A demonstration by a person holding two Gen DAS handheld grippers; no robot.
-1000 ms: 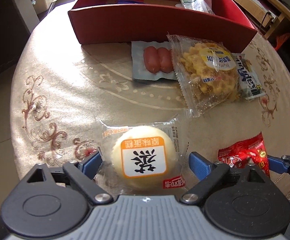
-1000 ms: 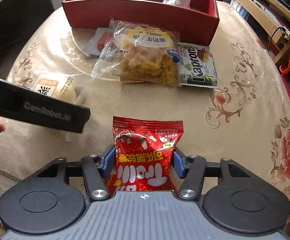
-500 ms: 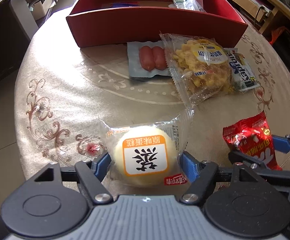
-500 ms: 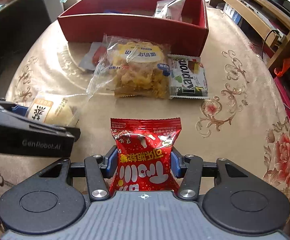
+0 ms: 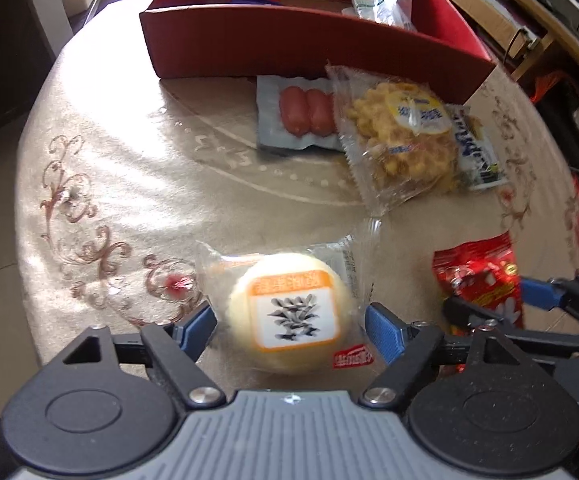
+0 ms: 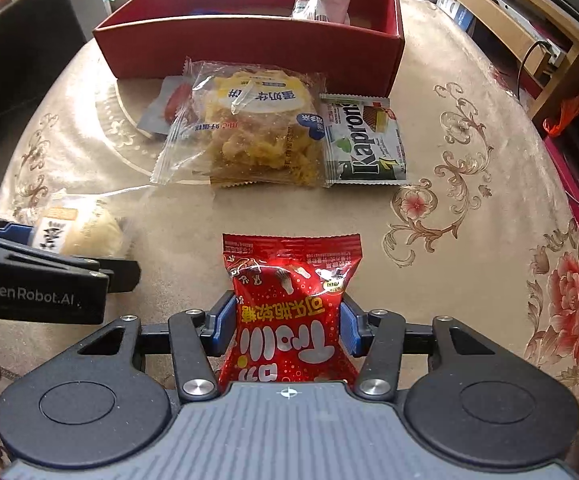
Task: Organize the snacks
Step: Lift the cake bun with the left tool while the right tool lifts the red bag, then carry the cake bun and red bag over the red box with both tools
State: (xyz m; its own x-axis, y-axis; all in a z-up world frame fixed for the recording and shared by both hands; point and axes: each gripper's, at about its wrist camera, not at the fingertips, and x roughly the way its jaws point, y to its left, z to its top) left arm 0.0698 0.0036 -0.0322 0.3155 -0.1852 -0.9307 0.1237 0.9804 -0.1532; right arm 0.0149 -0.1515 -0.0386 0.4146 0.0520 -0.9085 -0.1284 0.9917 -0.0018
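Observation:
A round pale cake in a clear wrapper (image 5: 289, 308) lies on the tablecloth between the fingers of my left gripper (image 5: 289, 328). Its jaws are opening, and a small gap shows between each blue pad and the cake. My right gripper (image 6: 287, 324) is shut on a red candy bag (image 6: 289, 292), its pads pressing the bag's sides. The left wrist view shows that bag (image 5: 485, 280) at the right. A red box (image 6: 249, 48) stands at the table's far side with a white sachet (image 6: 325, 0) inside.
In front of the box lie a sausage pack (image 5: 301, 116), a clear bag of yellow crispy snack (image 6: 257, 128) and a green-white wafer pack (image 6: 363, 140). The round table's cloth (image 6: 469, 200) drops off at both sides. Shelves and cables stand to the right.
The left jaws closed in around the cake, then eased apart a little. The right gripper has kept its hold on the red bag.

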